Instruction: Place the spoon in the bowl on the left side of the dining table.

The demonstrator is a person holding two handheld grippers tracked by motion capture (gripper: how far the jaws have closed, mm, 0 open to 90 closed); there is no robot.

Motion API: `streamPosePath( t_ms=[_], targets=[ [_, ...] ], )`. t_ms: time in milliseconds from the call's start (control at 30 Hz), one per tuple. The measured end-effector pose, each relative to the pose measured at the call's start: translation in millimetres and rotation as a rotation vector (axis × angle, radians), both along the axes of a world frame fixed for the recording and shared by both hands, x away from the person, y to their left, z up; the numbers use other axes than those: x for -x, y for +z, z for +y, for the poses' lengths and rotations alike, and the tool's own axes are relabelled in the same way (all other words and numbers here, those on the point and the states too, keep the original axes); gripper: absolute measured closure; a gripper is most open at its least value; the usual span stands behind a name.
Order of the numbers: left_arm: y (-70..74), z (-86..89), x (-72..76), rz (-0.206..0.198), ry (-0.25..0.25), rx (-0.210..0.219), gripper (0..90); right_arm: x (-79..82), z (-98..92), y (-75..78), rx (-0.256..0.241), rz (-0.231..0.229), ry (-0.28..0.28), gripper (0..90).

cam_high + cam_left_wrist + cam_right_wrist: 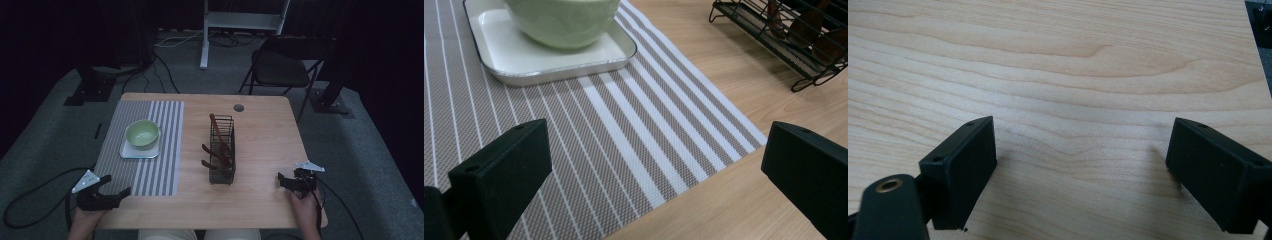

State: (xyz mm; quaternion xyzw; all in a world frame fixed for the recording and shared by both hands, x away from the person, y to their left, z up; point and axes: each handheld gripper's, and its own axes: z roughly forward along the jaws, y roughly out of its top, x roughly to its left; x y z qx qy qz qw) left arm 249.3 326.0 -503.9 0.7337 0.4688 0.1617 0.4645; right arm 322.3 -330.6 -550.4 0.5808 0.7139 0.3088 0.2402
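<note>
A green bowl (142, 133) sits on a small white square tray (128, 151) on the striped grey placemat (160, 165) at the table's left. A black wire rack (222, 170) at mid-table holds dark brown utensils (220, 145). My left gripper (116, 186) hovers open at the mat's near-left corner, nothing between its jaws. In the left gripper view the bowl (561, 22) and tray (559, 70) lie ahead, the rack (804, 55) at upper right. My right gripper (283, 179) rests open near the table's front right; its own view (1080, 172) has bare wood between the jaws.
The wooden table (265, 135) has a round cable hole (238, 107) near its far edge. A black folding chair (282, 65) and a white stand (205, 35) are on the floor beyond. Cables trail on the carpet at left.
</note>
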Motion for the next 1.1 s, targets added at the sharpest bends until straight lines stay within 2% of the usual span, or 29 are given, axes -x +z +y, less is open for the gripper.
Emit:
streamPosePath(
  t_ms=[500, 833, 1100],
  targets=[
    [21.0, -18.1, -14.1, -0.034, -0.04, -0.016, 0.0, 0.0, 0.0, 0.0, 0.0, 0.0, 0.0, 12.1],
    [26.2, -34.8, -26.1, -0.029, -0.08, -0.037, 0.0, 0.0, -0.1, 0.0, 0.0, 0.0, 0.0, 12.1],
    [35.2, -43.9, -33.6, -0.051, -0.097, -0.019, 0.0, 0.0, 0.0, 0.0, 0.0, 0.0, 0.0, 12.1]
  ],
)
